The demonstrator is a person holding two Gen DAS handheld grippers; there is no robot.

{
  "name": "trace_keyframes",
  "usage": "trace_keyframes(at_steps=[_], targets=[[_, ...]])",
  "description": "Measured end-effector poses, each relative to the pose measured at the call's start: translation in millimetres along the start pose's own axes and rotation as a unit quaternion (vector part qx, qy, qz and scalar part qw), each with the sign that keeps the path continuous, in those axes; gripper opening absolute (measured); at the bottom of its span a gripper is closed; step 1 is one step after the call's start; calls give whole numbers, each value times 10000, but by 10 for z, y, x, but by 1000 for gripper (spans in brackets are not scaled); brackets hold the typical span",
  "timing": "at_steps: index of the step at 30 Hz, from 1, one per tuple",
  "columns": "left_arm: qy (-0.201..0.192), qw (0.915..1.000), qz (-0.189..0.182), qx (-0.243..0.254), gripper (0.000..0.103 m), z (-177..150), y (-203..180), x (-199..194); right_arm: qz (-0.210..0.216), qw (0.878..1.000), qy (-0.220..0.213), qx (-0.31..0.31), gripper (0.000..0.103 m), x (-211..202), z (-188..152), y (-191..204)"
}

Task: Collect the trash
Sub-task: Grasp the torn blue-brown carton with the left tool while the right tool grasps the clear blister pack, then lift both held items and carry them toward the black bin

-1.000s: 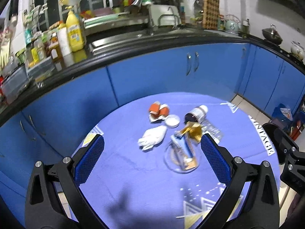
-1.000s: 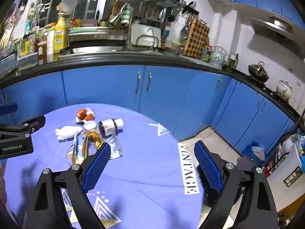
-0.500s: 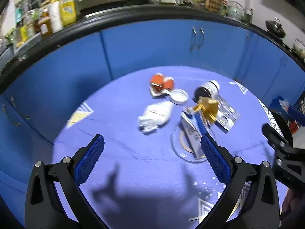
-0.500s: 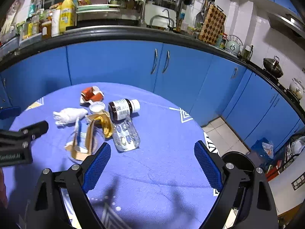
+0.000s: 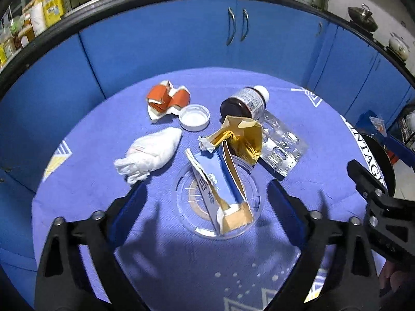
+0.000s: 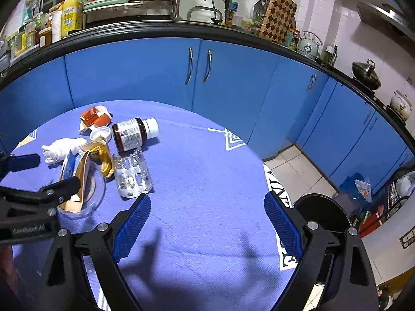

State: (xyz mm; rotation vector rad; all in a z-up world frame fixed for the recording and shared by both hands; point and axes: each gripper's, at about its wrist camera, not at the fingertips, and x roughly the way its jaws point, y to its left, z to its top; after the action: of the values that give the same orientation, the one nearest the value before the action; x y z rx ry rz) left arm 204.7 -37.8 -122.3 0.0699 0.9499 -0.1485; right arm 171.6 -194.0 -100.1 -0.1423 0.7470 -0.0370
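Trash lies on a round table with a blue-violet cloth (image 5: 90,181). A torn blue and brown carton (image 5: 220,184) lies in a clear plastic lid (image 5: 249,181). Around it lie a crumpled white tissue (image 5: 150,153), an orange and white wrapper (image 5: 166,98), a white cap (image 5: 194,117), a gold foil wrapper (image 5: 241,134), a brown pill bottle (image 5: 246,102) and an empty blister pack (image 5: 282,145). My left gripper (image 5: 205,197) is open and empty, its fingers either side of the carton. My right gripper (image 6: 207,215) is open and empty over bare cloth, right of the blister pack (image 6: 133,173).
Blue kitchen cabinets (image 6: 155,77) curve behind the table under a counter crowded with bottles and dishes (image 6: 70,13). A black round bin (image 6: 324,212) stands at the table's right edge. The left gripper's body shows at the left of the right wrist view (image 6: 31,207).
Both grippers have moved forward and down toward the table. The trash now fills more of the left wrist view, and the carton lies between the left fingers. Nothing has been picked up.
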Motion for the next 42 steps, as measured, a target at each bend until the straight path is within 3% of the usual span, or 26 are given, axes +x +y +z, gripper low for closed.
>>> trace_keyframes(at_steps=[5,7,12,18,24,27,29,31,35,42], targets=[[247,9996,13,-99,81,33,6,184,50,10000,8,61,87,50,-15,-65],[288,9995,46,-135,72,43,16,233,77,9999,29,75,87,77,-16,-81],[276,9995,30,-165,38,83,80,244,277,9995,92,87,87,159,1,-51],[99,9993,97,-345,36,114,258,158,813,9967,85,-19,87,260,98,166],[-19,9990,228,-387,35,123,363,125,1084,9937,124,-258,87,445,196,430],[-77,9987,287,-410,34,111,427,109,1232,9915,284,-306,67,586,226,494],[-86,9985,296,-447,34,107,470,104,1353,9892,467,-300,41,692,229,509],[-94,9984,300,-480,34,111,509,97,1485,9870,562,-241,26,749,229,501],[-91,9982,283,-515,34,147,524,105,1506,9872,475,-232,7,715,249,466],[-140,9989,167,-408,34,176,388,29,1356,9898,390,-202,7,540,235,318]])
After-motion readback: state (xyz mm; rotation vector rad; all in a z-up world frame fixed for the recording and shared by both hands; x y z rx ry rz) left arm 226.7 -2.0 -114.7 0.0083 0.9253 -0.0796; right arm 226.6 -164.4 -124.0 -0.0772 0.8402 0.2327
